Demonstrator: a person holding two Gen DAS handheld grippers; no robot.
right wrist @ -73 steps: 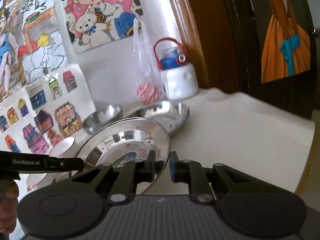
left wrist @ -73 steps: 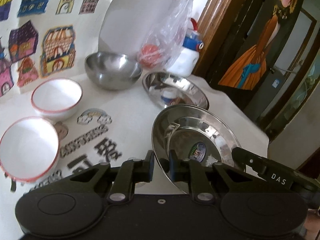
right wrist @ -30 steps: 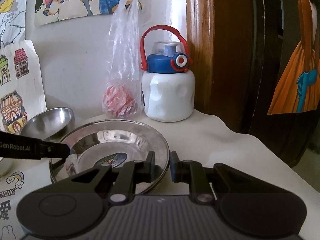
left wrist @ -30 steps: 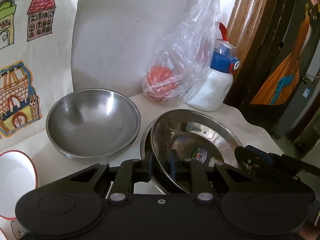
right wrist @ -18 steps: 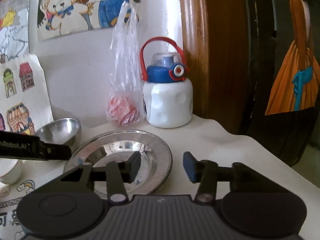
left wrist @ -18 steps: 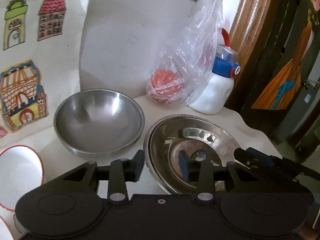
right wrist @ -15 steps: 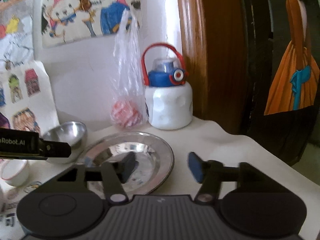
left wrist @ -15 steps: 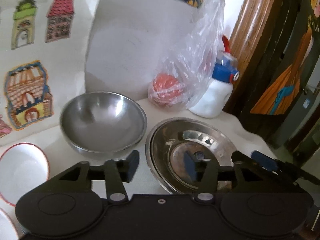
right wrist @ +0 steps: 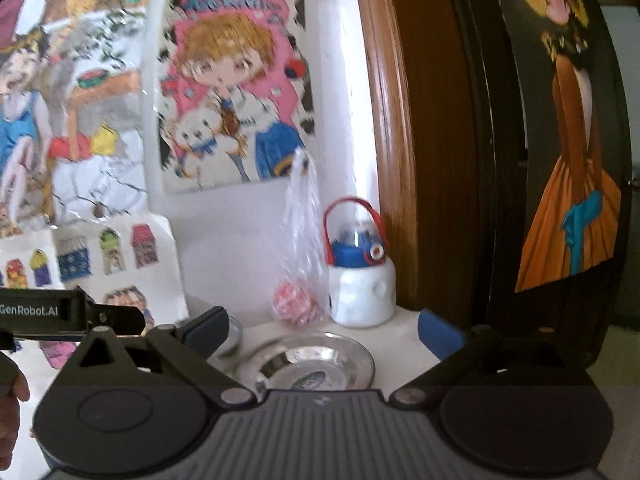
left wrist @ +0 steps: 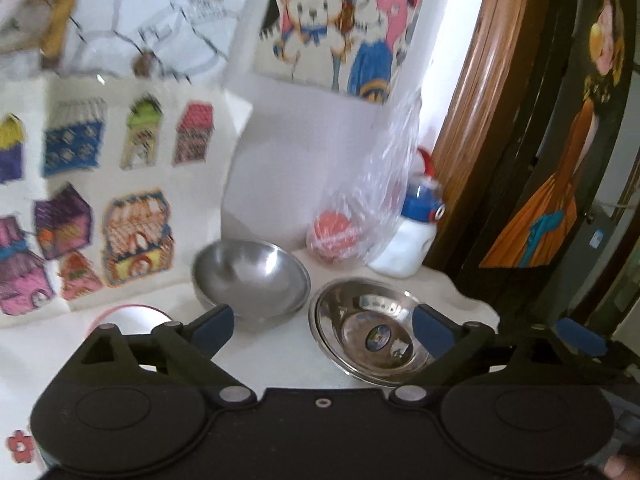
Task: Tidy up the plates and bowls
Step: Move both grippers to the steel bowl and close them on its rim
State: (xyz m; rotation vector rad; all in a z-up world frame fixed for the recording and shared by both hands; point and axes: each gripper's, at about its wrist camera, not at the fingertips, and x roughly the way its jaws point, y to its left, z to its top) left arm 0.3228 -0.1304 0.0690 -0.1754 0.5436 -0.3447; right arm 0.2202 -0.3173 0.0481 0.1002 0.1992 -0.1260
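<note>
The left gripper (left wrist: 322, 322) is spread wide and holds nothing, raised above the table (left wrist: 276, 350) and pitched down toward it. Its right fingertip sits over the rim of the stacked steel plates (left wrist: 370, 338), with no contact visible. A steel bowl (left wrist: 250, 280) rests just beside the plates, to their left, and a white bowl (left wrist: 128, 316) with a red rim shows partly behind the left finger. The right gripper (right wrist: 324, 330) is likewise wide open and empty, held level and well back from the plates (right wrist: 308, 364). Behind them stand a plastic bag (right wrist: 300, 248) and a white bottle (right wrist: 362, 280) against the wall.
</note>
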